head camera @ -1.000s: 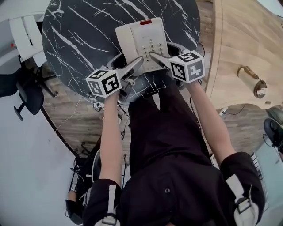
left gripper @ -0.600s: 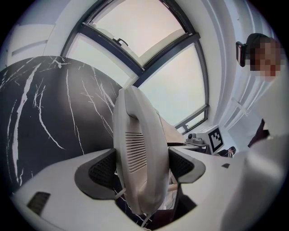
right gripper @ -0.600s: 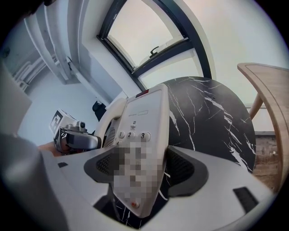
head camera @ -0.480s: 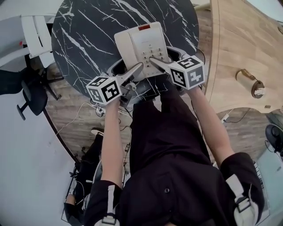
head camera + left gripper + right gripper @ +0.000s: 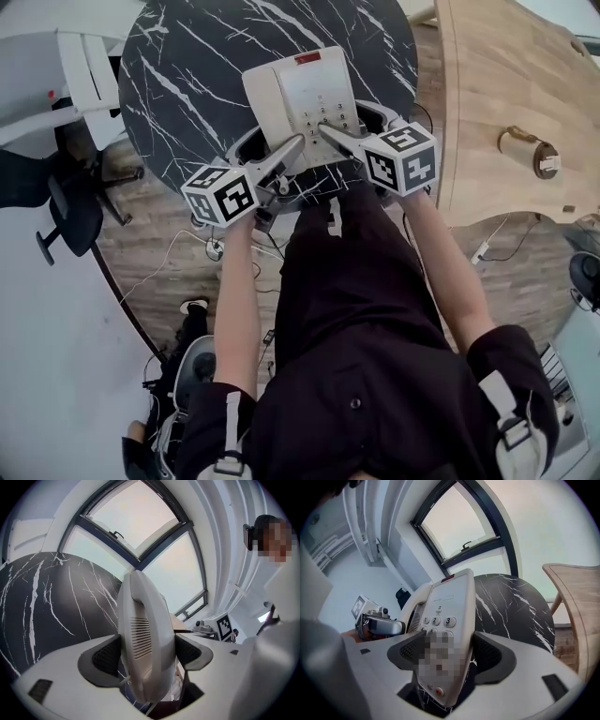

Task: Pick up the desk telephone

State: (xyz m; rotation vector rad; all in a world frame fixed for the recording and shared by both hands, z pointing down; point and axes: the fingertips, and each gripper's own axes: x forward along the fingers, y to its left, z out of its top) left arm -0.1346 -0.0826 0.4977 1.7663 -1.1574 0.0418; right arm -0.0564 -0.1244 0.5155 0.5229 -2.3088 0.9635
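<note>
Two grippers clamp the white desk telephone (image 5: 298, 92) by its near edge. The left gripper (image 5: 287, 154) closes on the handset side and the right gripper (image 5: 339, 137) on the keypad side. The telephone lies tilted over the black marble table (image 5: 183, 66).

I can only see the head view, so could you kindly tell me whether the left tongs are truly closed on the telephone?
Observer: Yes; the left gripper view shows the left tongs shut on the desk telephone's handset side, a pad on either side.
Operator: Thank you. And the right tongs?
Observer: The right gripper view shows the right tongs clamped across the keypad side, pads level with the number keys.
Operator: Anything hidden beneath them?
Observer: A small red button, low on the keypad face.
</note>
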